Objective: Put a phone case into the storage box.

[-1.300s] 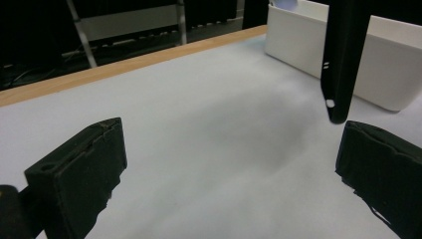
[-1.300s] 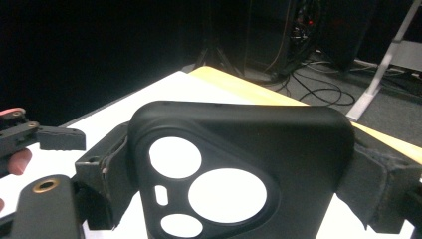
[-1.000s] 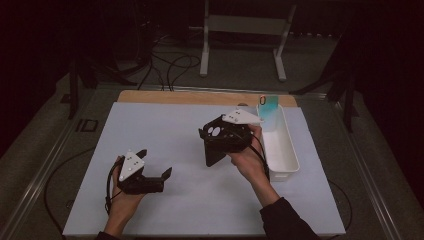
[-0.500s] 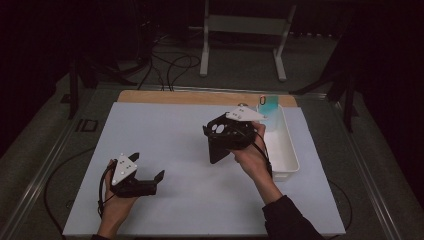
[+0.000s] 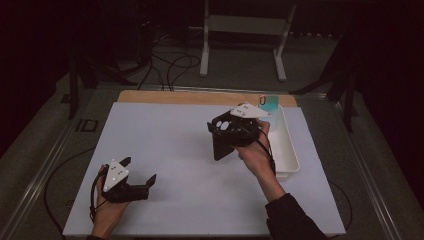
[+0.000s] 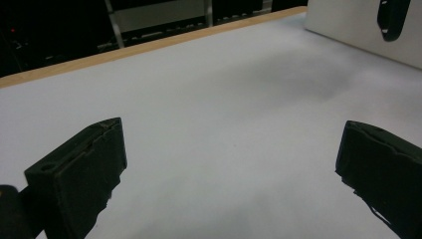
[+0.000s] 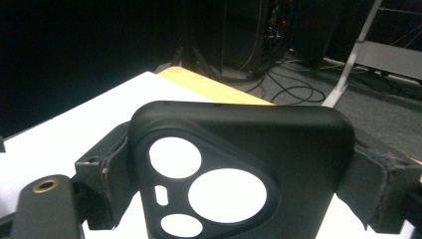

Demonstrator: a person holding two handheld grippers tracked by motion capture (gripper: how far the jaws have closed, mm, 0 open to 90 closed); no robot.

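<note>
Phone case (image 7: 239, 174), black with round camera cut-outs, is clamped by its two long edges between the jaws of the right gripper (image 5: 235, 131) and is held in the air above the white table mat (image 5: 170, 150), just beside the white tray (image 5: 286, 150) at the mat's right edge. A small teal object (image 5: 268, 103) is seen at the tray's far end. The left gripper (image 5: 131, 184) is held low over the near left part of the mat, its jaws spread wide apart with nothing between them.
</note>
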